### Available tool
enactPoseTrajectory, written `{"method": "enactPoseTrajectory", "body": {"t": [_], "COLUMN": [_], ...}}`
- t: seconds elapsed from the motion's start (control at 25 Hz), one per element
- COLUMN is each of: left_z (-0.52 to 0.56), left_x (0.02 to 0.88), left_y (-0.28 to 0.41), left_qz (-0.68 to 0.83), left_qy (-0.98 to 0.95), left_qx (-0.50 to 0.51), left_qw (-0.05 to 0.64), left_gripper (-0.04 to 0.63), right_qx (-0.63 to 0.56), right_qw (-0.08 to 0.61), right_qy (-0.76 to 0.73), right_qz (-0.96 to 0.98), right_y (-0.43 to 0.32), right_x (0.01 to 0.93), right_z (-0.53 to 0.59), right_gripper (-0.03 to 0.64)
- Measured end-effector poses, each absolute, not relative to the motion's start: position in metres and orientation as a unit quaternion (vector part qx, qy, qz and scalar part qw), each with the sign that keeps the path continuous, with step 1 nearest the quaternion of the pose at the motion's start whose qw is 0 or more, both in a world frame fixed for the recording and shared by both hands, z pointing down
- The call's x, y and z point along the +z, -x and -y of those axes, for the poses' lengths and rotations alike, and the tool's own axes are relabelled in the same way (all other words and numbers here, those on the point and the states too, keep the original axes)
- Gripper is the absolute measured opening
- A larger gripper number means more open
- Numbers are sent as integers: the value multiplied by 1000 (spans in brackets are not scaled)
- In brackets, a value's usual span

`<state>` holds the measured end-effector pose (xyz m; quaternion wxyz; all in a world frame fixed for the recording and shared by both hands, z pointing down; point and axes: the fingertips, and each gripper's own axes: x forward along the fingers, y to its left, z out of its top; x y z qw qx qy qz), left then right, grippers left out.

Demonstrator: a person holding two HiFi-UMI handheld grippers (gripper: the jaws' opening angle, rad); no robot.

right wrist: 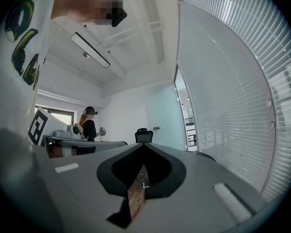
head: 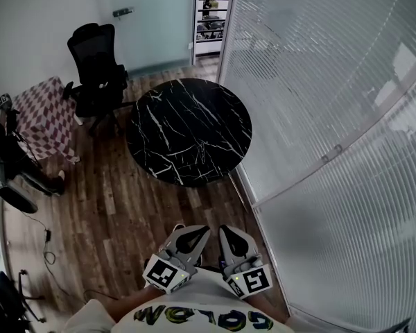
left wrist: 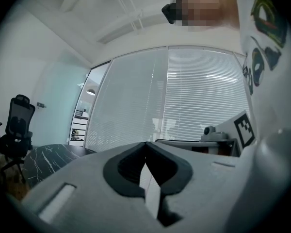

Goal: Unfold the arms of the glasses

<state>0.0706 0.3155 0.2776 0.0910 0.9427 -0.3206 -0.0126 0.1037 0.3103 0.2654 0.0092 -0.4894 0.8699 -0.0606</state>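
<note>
No glasses show in any view. A round black marble table (head: pixel 187 127) stands ahead on the wooden floor, and its top looks bare. Both grippers are held close to the person's body at the bottom of the head view, well short of the table. My left gripper (head: pixel 202 230) is shut with nothing between its jaws, and its tips meet in the left gripper view (left wrist: pixel 145 143). My right gripper (head: pixel 225 229) is beside it, also shut and empty, with the jaws touching in the right gripper view (right wrist: pixel 144 143). Both point level.
A curved glass wall with blinds (head: pixel 319 116) runs along the right, close to the table. A black office chair (head: pixel 97 61) and a checkered-cloth table (head: pixel 48 116) stand at the far left. Cables (head: pixel 47 245) lie on the floor. Another person (right wrist: pixel 89 125) stands far off.
</note>
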Motion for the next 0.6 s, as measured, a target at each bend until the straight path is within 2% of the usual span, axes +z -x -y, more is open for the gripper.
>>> {"method": "enactPoseTrajectory", "body": {"t": [0.6], "left_z": [-240], "left_x": [279], "left_y": [-63], "left_qz": [325], "left_qy": [-940], "left_qx": [-32], "left_qw": [97], "left_gripper": [5], "right_qx": [-64], "right_qw": [0], "right_qy": [485], "right_qz": [-872], "right_y": [-93], "right_x": [270], "right_z": [-237], "right_gripper": [2]}}
